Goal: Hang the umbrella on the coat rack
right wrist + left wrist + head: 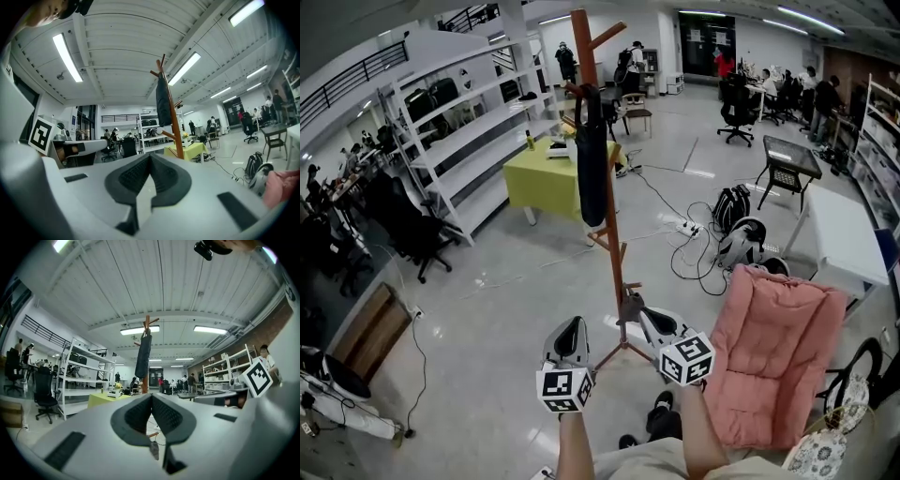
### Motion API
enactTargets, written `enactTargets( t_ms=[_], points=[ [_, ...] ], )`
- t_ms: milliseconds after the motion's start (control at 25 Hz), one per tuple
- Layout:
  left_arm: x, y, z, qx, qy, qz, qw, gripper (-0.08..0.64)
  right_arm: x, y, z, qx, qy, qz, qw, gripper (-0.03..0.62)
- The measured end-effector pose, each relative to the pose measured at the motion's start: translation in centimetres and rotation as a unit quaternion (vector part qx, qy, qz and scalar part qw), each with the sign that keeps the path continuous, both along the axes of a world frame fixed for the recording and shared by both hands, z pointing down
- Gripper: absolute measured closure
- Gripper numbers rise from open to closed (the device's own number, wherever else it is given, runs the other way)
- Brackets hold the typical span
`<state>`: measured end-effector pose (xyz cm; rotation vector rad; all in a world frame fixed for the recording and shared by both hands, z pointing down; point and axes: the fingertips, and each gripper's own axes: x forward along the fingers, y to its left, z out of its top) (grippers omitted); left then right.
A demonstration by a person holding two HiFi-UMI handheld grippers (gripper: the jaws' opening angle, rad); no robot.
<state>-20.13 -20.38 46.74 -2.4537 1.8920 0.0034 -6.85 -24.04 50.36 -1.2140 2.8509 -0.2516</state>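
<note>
High on the coat rack (pixel 617 272), the black umbrella (pixel 592 159) hangs vertically (off an upper peg), ahead of the left gripper (pixel 570 330) and nearer right gripper (pixel 654 323), both empty, jaws pressed together.

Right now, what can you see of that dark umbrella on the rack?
The umbrella is dark, almost black, folded shut into a slim roll of what looks like fabric. It hangs straight down from an upper peg of the wooden rack, close against the pole, its lower end free in the air. Nothing else touches it.
</note>
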Motion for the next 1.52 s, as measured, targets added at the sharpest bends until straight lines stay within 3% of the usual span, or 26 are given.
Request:
enactTargets(
  t_ms=[320,800,1160,1520],
  points=[
    [0.3,-0.4,1.0,-0.016,-0.002,0.001,0.9999,0.552,0.5,-0.4,-0.2,0.001,0.000,0.016,1.000,0.589],
    [0.7,-0.8,0.9,-0.012,-0.002,-0.003,0.9999,0.552,1.9,-1.3,-0.3,0.012,0.010,0.048,0.999,0.589],
    [0.8,-1.6,0.6,-0.009,-0.006,0.001,0.9999,0.552,1.8,-1.9,0.1,0.009,0.020,0.041,0.999,0.589],
    [0.7,-1.6,0.0,-0.003,-0.005,0.000,1.0000,0.552,2.4,-2.1,-1.2,0.036,0.021,0.056,0.998,0.589]
  ],
)
